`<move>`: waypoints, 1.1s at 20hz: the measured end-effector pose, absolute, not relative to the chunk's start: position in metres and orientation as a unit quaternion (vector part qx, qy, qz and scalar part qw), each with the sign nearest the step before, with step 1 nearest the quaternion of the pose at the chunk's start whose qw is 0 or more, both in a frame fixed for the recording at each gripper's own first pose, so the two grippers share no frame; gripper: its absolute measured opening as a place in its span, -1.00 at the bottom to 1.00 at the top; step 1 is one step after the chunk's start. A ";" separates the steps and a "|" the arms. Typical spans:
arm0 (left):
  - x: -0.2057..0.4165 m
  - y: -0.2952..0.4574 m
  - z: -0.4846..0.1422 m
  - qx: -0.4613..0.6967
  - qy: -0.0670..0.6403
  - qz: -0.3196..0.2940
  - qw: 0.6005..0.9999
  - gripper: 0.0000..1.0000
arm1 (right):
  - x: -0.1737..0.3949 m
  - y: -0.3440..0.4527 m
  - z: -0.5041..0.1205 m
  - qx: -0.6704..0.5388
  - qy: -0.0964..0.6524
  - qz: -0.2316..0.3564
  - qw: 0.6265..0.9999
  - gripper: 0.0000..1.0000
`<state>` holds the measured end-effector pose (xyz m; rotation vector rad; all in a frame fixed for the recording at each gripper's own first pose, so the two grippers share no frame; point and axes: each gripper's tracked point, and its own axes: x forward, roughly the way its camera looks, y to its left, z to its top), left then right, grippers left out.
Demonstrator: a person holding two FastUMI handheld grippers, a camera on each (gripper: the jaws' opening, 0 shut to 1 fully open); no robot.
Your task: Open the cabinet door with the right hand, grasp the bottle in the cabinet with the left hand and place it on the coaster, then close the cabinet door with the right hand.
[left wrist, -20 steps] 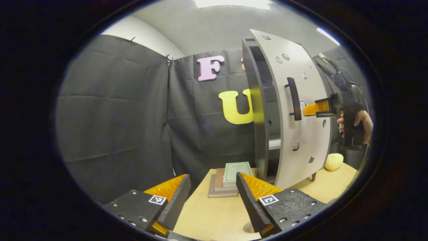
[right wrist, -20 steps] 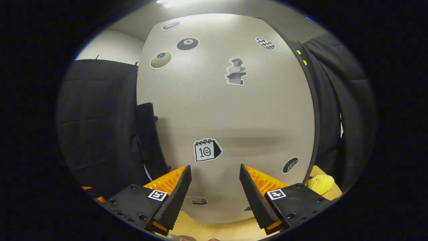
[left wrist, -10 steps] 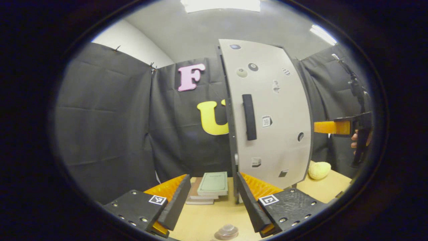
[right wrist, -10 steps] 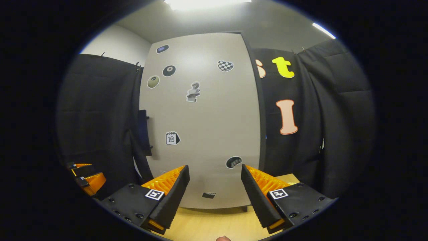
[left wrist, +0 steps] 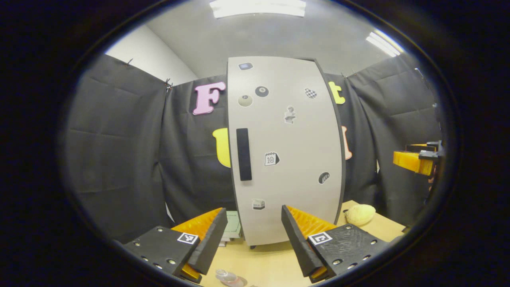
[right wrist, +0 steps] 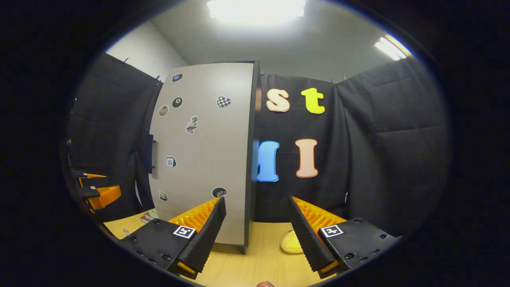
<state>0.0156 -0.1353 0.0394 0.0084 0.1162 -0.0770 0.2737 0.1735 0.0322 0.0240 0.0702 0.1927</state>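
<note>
From where I sit the job looks nearly finished. The cabinet [left wrist: 285, 159] stands on the table [left wrist: 263, 263] with its door [right wrist: 203, 159] flush against the frame, so I judge the closing done. At the bottom edge of the left gripper view I can make out the bottle [left wrist: 226, 276] upright on the table near me, though whether a coaster lies under it I cannot tell. My left gripper [left wrist: 251, 235] has its fingers spread wide and holds nothing; my right gripper [right wrist: 257, 231] is likewise parted and empty, off the door. I'd say only pulling both hands back is left.
</note>
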 end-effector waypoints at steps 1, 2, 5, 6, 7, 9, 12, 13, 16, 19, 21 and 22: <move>0.015 -0.137 0.041 0.004 0.059 -0.036 0.998 0.68 | 0.270 0.166 0.030 0.011 0.032 0.092 0.995 0.96; 0.015 -0.136 0.037 0.003 0.062 -0.035 0.997 0.63 | 0.269 0.161 0.026 0.011 0.033 0.088 0.996 0.96; 0.012 -0.137 0.035 0.007 0.066 -0.041 0.997 0.63 | 0.262 0.154 0.012 0.015 0.048 0.078 0.996 0.96; 0.012 -0.135 0.035 0.010 0.065 -0.042 0.997 0.68 | 0.261 0.153 0.009 0.018 0.053 0.074 0.996 0.96; 0.013 -0.132 0.035 0.013 0.065 -0.042 0.997 0.68 | 0.258 0.154 0.007 0.022 0.057 0.072 0.996 0.96; 0.014 -0.125 0.035 0.013 0.064 -0.043 0.997 0.63 | 0.255 0.159 0.006 0.023 0.061 0.068 0.996 0.96; 0.017 -0.119 0.033 0.007 0.064 -0.048 0.997 0.68 | 0.253 0.166 0.008 0.020 0.058 0.064 0.996 0.96; 0.018 -0.116 0.034 0.007 0.062 -0.049 0.997 0.68 | 0.253 0.170 0.011 0.022 0.056 0.065 0.996 0.96; 0.019 -0.110 0.037 0.012 0.057 -0.053 0.997 0.63 | 0.251 0.177 0.013 0.023 0.056 0.064 0.996 0.96; 0.017 -0.110 0.041 0.016 0.051 -0.058 0.997 0.63 | 0.253 0.186 0.014 0.024 0.056 0.066 0.996 0.96; 0.017 -0.108 0.041 0.019 0.049 -0.061 0.997 0.68 | 0.254 0.191 0.014 0.026 0.059 0.067 0.996 0.97; 0.017 -0.108 0.041 0.019 0.047 -0.061 0.997 0.63 | 0.253 0.191 0.014 0.026 0.061 0.068 0.996 0.96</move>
